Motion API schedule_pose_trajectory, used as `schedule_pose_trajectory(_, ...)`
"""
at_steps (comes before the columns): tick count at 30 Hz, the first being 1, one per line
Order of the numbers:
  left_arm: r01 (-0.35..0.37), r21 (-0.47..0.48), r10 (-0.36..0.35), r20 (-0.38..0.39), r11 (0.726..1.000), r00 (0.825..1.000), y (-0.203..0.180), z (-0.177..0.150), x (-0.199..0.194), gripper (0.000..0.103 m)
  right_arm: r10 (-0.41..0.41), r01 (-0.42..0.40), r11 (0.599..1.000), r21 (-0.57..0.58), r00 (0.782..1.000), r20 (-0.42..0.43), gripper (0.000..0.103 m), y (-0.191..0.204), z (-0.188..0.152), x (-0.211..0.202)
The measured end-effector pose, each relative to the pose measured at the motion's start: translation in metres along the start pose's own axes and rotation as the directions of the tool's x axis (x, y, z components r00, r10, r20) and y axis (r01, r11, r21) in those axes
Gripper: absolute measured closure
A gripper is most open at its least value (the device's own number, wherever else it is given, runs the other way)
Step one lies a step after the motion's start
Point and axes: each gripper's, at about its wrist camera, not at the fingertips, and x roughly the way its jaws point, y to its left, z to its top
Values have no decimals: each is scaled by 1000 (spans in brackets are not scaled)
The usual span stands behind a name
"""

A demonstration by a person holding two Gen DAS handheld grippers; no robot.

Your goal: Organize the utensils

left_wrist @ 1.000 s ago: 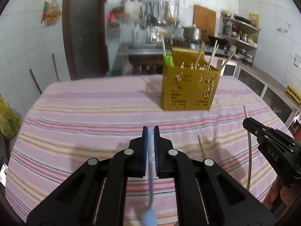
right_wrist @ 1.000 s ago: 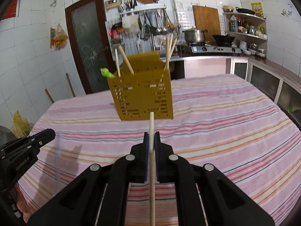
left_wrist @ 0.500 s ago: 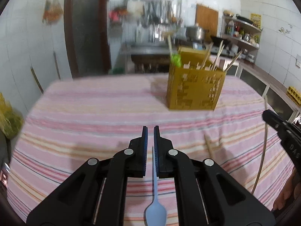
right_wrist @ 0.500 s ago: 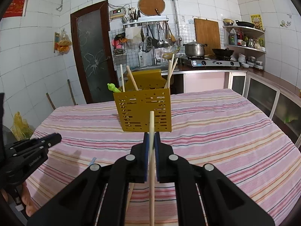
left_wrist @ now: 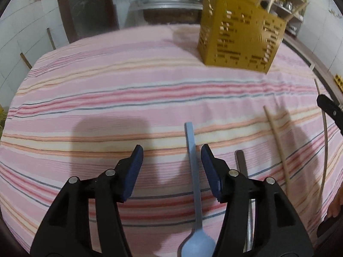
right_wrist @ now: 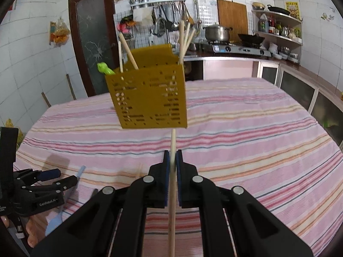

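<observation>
My left gripper (left_wrist: 171,150) hangs low over the striped tablecloth (left_wrist: 107,98), and its jaws are opening. A light blue spoon (left_wrist: 194,171) lies between them, close to the right pad, and neither pad presses on it. The right wrist view shows the same spoon (right_wrist: 79,171) under my left gripper (right_wrist: 64,176). My right gripper (right_wrist: 172,156) is shut on a wooden chopstick (right_wrist: 172,141) that points up toward the yellow perforated holder (right_wrist: 150,98). The holder (left_wrist: 240,42) stands at the far side with several chopsticks and a green utensil (right_wrist: 105,68) in it.
A loose chopstick (left_wrist: 276,137) and a dark-handled utensil (left_wrist: 241,162) lie on the cloth right of the spoon. My right gripper's tip (left_wrist: 330,107) shows at the right edge. A door, a sink rack, a stove and shelves stand behind the table.
My left gripper sank toward the table and went from shut to open, letting go of the blue spoon. My right gripper moved a little closer to the holder, still clamping the chopstick.
</observation>
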Motion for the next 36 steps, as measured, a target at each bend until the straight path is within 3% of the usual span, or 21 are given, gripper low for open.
schedule_pose_trajectory(4, -24, 24, 24, 7, 999, 1000, -6, 4, 7, 48, -9, 9, 1000, 0, 1000, -20, 97, -1, -2, 9)
schedule_pose_trajectory(12, -2, 51, 2, -13, 999, 1000, -13, 18, 15, 81, -21, 21, 1000, -3, 998, -56, 97, 1, -7, 21)
schedule_pose_trajectory(17, 30, 6, -30, -7, 1000, 1000, -5, 18, 15, 95, -22, 22, 1000, 2, 998, -63, 97, 1, -8, 23)
schedule_pose_trajectory(21, 51, -31, -51, -1, 998, 999, 2, 17, 13, 96, -18, 18, 1000, 0, 998, -64, 97, 4, -9, 23)
schedule_pose_trajectory(30, 5, -54, 0, 97, 999, 995, 8, 16, -19, 96, -13, 13, 1000, 16, 1000, -15, 97, 3, -3, 10)
schedule_pose_trajectory(36, -36, -62, 51, 261, 997, 964, 7, 14, -72, 96, -5, 5, 1000, 9, 999, 49, 97, 4, 5, -12)
